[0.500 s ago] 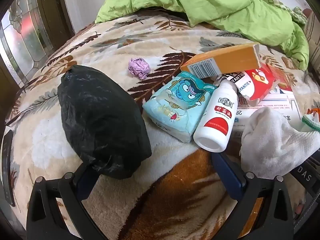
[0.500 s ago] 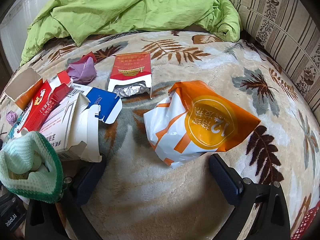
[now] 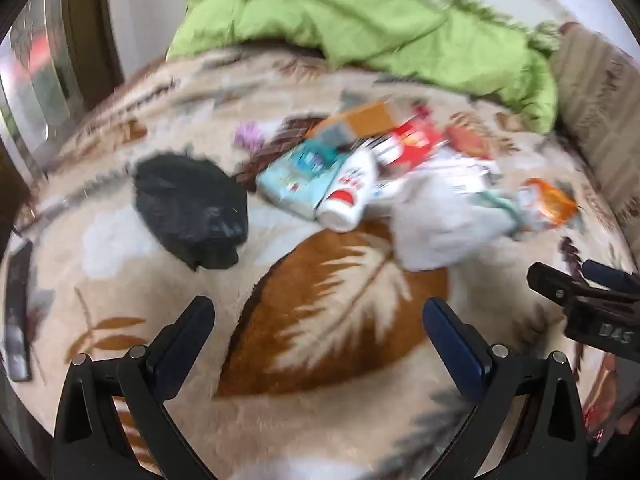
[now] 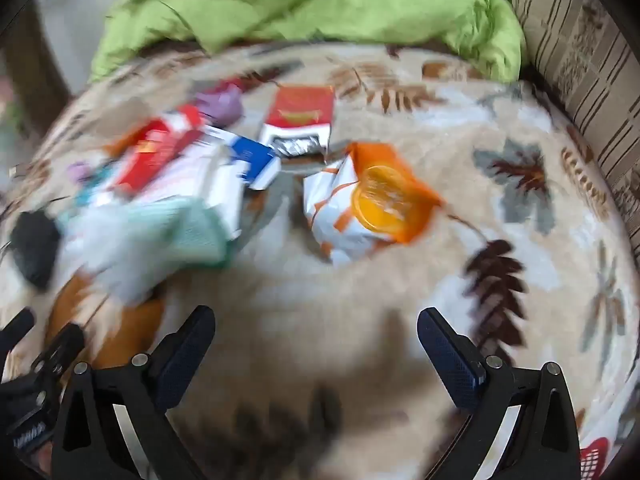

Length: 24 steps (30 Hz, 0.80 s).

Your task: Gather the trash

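Pulled back from the bed within half a second, blurring both views. Left gripper [image 3: 318, 322] and right gripper [image 4: 316, 330] spread wide, empty. Trash [image 3: 356, 184] heaped beside black bag [image 3: 192, 212], uncollected; pickup not begun.

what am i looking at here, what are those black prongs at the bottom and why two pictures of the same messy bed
The prongs are the two fingers of a hand-held gripper. A person carries one in each hand, and each has a wide-angle camera looking along its fingers, so you get two views of one bed. The left gripper and the right gripper both stand wide open, holding nothing. On the leaf-patterned blanket lies trash: a black bag, a white bottle, a pale blue packet, red boxes, a red and white carton and an orange and white bag. A green quilt is bunched behind. Both pictures are blurred.
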Tool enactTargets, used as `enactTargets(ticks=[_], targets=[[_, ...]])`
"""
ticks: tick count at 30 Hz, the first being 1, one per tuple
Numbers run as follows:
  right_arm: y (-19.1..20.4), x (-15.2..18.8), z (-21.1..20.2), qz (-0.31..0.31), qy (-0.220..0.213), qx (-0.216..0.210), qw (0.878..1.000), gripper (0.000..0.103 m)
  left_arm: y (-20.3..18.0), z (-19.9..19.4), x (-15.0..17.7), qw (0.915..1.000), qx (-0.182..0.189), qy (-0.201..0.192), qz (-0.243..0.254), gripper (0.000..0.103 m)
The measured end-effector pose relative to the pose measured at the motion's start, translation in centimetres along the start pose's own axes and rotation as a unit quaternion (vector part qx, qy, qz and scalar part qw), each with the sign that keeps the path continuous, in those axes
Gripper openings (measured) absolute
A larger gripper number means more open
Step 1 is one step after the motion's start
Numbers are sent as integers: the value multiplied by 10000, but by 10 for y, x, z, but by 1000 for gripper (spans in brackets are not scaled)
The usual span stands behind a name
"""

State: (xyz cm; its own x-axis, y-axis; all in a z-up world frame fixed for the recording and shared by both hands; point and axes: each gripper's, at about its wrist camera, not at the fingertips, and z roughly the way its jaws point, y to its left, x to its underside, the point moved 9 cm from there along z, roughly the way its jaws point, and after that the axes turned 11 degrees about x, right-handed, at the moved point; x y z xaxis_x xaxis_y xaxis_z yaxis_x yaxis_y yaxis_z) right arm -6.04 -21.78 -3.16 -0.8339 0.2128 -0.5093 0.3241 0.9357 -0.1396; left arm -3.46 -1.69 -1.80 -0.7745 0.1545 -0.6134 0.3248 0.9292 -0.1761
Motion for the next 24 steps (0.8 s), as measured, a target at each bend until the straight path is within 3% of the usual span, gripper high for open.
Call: enactTargets(ticks=[4, 8, 11, 16, 24], targets=[[-6, 5, -62, 39, -466, -285, 9985, 102, -10, -45, -7, 9990, 91, -443, 7, 103], [-10, 17, -139, -115, -1405, -333, 9895, 102, -13, -101, -3, 9935, -159, -1117, 156, 103], [-5, 36, -168, -77, -1663, -434, 9851, 102, -12, -134, 3, 9868, -292, -1558, 332, 103], [4, 56, -175, -119, -1520, -600, 9865, 102, -13, -154, 21, 9850, -306, -1623, 506, 103], [-10, 54, -194, -22, -1792, 16, 9838, 102, -8, -166, 26, 9834, -445, -1676, 533, 103]])
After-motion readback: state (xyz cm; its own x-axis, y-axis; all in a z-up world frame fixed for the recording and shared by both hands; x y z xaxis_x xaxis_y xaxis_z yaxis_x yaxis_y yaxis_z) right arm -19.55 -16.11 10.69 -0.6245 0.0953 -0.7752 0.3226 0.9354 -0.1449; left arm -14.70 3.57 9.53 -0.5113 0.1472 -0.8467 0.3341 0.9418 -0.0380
